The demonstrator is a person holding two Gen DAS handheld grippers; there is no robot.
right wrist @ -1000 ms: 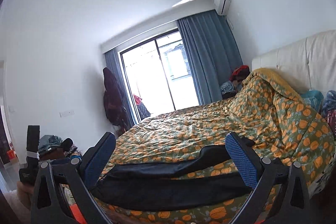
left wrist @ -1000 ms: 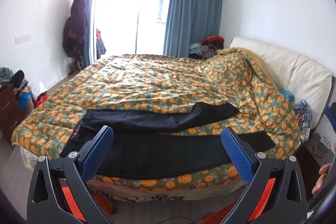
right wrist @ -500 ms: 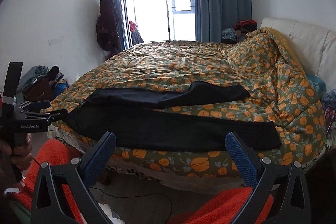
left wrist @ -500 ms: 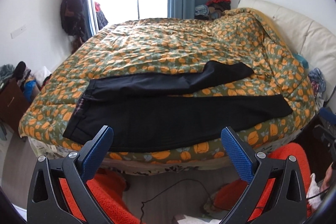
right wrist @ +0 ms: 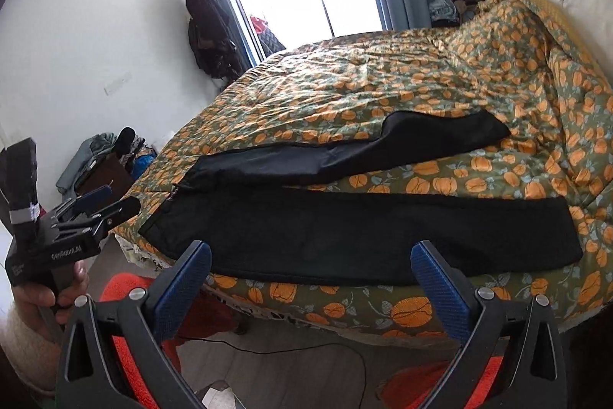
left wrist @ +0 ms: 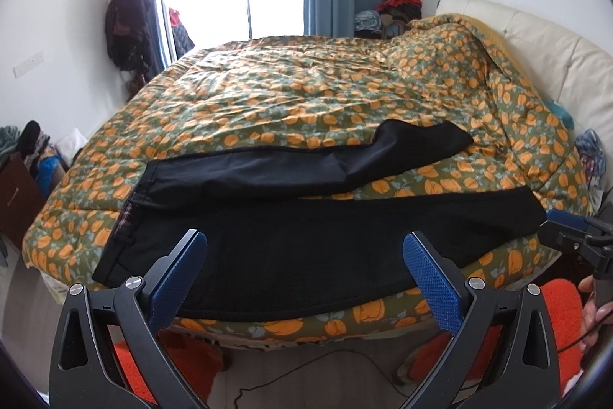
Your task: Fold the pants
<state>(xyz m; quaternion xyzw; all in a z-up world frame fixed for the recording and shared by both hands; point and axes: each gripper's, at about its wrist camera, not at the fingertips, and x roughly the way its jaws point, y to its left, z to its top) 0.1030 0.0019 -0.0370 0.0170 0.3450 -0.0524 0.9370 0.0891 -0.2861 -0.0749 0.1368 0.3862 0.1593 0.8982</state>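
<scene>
Left wrist view, pants (left wrist: 306,248) spread beyond gaping left claw (left wrist: 304,278)

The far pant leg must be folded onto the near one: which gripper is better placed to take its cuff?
Probably the right gripper: open, it sits toward the cuff end of the pants, while the left gripper faces the waistband side.

Hidden and cut-off parts

The bed's (left wrist: 268,94) near side drops behind the hand-held gripper frames; the right hand-held gripper (left wrist: 574,240) is cut by the left view's edge.
</scene>
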